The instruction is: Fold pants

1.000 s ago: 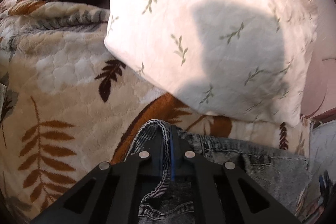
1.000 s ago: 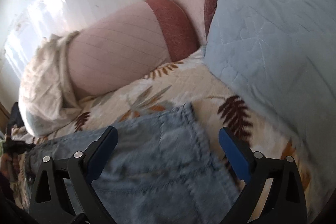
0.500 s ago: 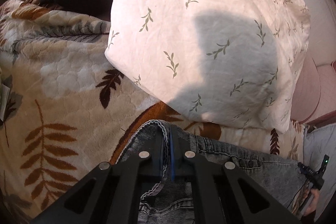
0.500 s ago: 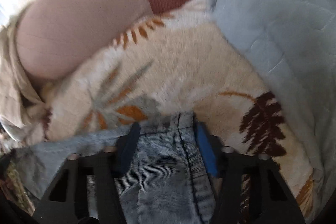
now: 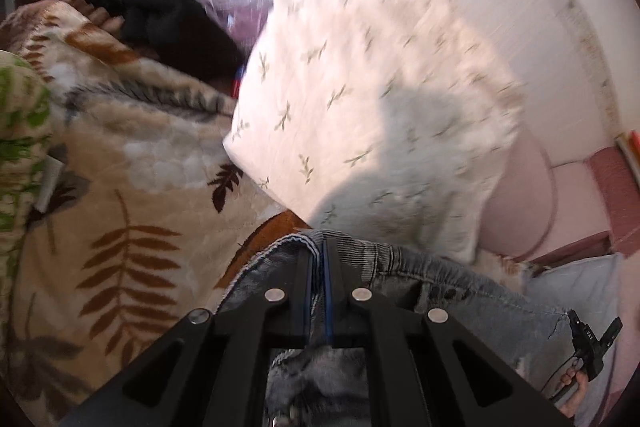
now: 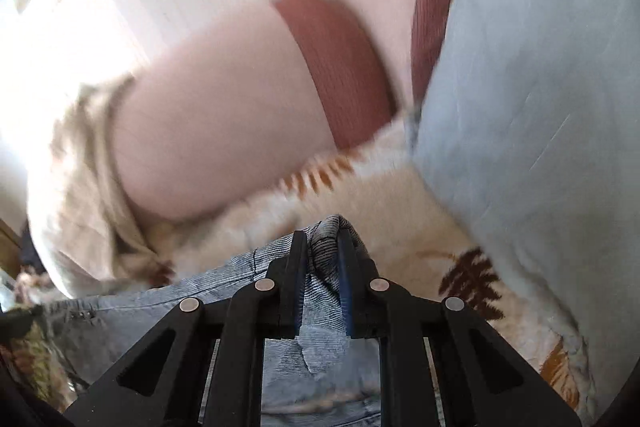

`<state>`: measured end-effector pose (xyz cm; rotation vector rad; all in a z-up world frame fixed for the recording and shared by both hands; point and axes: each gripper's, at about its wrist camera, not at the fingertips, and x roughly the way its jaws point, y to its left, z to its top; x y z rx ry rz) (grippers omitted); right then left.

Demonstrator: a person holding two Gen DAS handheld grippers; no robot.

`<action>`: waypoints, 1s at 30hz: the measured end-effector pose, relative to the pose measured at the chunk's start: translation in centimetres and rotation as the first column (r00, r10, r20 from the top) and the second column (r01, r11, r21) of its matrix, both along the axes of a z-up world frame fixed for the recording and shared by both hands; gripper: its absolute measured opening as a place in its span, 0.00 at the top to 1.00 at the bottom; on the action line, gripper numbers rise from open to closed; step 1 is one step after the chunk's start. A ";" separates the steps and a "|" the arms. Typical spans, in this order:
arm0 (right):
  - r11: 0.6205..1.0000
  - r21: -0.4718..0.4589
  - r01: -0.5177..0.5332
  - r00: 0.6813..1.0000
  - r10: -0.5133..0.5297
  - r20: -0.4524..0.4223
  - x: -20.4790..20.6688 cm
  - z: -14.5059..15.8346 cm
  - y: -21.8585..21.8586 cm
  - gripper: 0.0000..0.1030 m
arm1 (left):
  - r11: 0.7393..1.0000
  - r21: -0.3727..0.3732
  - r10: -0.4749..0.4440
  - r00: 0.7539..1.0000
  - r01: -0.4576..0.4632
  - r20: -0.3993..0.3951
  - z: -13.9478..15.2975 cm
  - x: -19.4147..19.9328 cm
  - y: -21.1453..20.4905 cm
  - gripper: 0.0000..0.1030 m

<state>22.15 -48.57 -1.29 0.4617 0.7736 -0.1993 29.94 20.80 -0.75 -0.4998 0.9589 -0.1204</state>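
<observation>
My left gripper (image 5: 319, 259) and right gripper (image 6: 323, 243) each have fingers pinching the faded grey-blue denim pants (image 5: 460, 291) above the leaf-patterned fleece blanket (image 5: 120, 195).

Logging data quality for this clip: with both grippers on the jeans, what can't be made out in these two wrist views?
- Jeans: legs and hems cut off by the lower edge in both views; fold progress unknown.
- Left gripper: its own frame hides how much denim is pinched.
- Right gripper: same, left wrist view shows only its handle.
- White leaf-print pillow: motion-blurred.
- Pink bolster: blurred, right wrist view.
</observation>
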 end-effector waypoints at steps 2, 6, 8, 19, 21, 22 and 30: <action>1.000 0.021 0.001 0.993 -0.003 0.117 -2.0 2.2 0.1 0.87 | 0.999 -0.033 0.002 0.999 -0.001 0.036 1.4 -2.3 0.0 0.94; 1.000 0.022 -0.006 0.988 0.002 0.156 -5.9 3.2 0.7 0.87 | 0.997 -0.075 -0.005 0.995 0.012 0.096 2.5 -8.0 0.4 0.94; 0.999 0.039 -0.008 0.995 0.004 0.103 -7.9 1.5 0.4 0.87 | 0.995 -0.098 -0.020 0.995 0.030 0.101 1.8 -11.0 0.5 0.94; 0.987 0.162 0.011 0.996 0.003 -0.089 -22.8 -7.4 -0.3 0.87 | 0.994 -0.102 -0.042 0.999 0.042 -0.002 -8.1 -25.4 1.9 0.94; 0.986 0.167 0.006 0.994 0.013 -0.113 -24.1 -8.4 0.0 0.87 | 0.995 -0.093 -0.034 0.999 0.033 -0.016 -9.3 -26.3 2.2 0.94; 0.984 0.176 0.009 0.992 0.014 -0.127 -24.4 -8.9 0.0 0.87 | 0.995 -0.094 -0.032 0.999 0.030 -0.018 -9.7 -26.5 2.4 0.94; 0.978 0.200 0.057 0.974 -0.010 -0.226 -25.9 -9.3 -1.0 0.59 | 0.998 -0.046 -0.041 0.999 0.042 0.009 -8.6 -27.1 2.6 0.93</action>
